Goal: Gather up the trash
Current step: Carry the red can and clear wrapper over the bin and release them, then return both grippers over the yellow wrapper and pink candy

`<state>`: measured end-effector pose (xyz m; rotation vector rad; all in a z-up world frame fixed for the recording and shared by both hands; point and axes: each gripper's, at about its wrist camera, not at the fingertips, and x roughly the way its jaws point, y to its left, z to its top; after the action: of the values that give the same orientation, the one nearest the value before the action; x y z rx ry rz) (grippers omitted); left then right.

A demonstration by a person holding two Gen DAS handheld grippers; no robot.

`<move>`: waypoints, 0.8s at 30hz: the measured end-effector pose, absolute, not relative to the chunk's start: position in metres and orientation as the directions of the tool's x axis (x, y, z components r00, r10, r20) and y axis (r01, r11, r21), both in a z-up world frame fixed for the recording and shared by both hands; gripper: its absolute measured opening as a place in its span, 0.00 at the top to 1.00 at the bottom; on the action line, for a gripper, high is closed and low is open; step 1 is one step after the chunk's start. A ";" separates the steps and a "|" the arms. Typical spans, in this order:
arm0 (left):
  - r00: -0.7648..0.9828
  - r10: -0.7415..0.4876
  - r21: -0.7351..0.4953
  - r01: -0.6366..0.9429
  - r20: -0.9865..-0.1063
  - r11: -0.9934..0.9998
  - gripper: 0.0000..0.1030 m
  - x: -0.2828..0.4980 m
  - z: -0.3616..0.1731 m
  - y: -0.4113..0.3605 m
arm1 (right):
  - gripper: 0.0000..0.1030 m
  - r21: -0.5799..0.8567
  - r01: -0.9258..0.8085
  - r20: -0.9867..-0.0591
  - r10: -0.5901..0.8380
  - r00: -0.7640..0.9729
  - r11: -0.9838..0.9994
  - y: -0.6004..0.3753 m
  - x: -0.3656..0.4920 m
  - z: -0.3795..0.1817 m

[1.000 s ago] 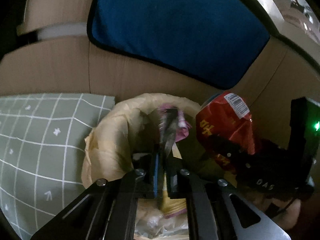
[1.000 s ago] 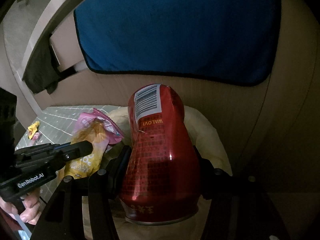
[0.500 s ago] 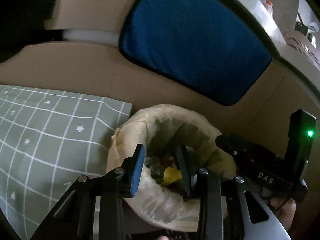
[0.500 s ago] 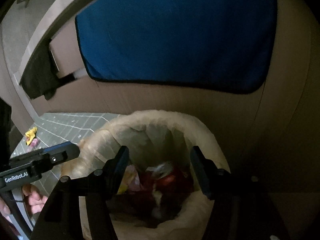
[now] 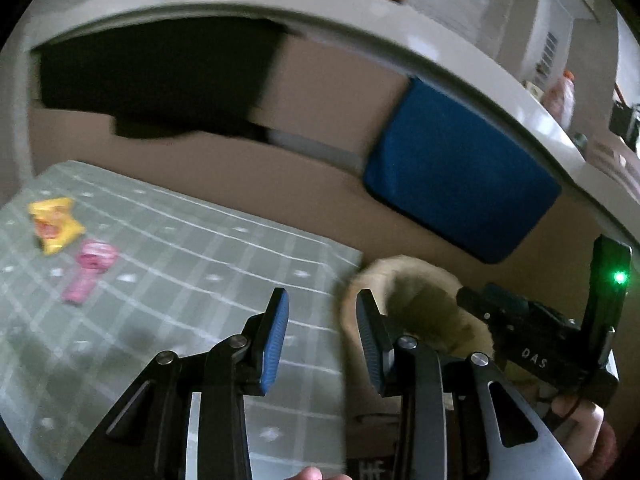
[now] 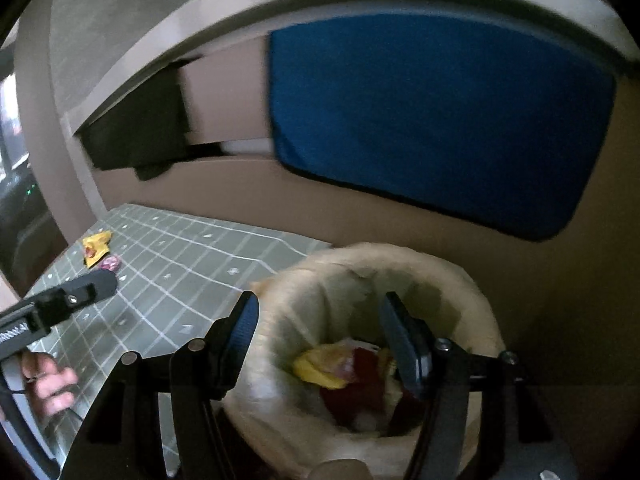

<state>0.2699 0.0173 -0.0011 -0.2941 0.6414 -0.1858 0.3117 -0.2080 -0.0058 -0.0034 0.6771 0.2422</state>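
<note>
The green checked mat [image 5: 192, 280] lies beside the cream-lined round bin [image 6: 460, 280], which holds crumpled wrappers [image 6: 344, 372]. Both claws, left [image 5: 322, 338] and right [image 6: 320, 332], stand open and empty. A yellow wrapper [image 5: 54, 222] and a pink wrapper [image 5: 90, 268] lie on the mat.

Bin [image 6: 280, 400] right of mat [image 5: 180, 260]; wrappers [image 5: 60, 236] on mat's far left
</note>
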 end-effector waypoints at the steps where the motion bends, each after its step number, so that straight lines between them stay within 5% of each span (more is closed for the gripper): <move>1: 0.792 -0.242 -0.320 0.061 -0.561 0.945 0.65 0.267 0.000 0.026 | 0.44 0.071 -0.229 -0.616 0.223 0.755 0.971 -0.199 0.311 -0.003; 24: 0.790 0.021 -0.389 -0.325 -0.612 0.862 0.65 0.246 -0.041 0.238 | 0.45 0.025 -0.427 -0.704 0.319 0.634 0.904 -0.023 0.354 -0.022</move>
<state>0.2461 0.2379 -0.0414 -0.5049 0.6376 0.1950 0.3543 -0.0225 -0.0219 -0.1490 0.7740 0.4282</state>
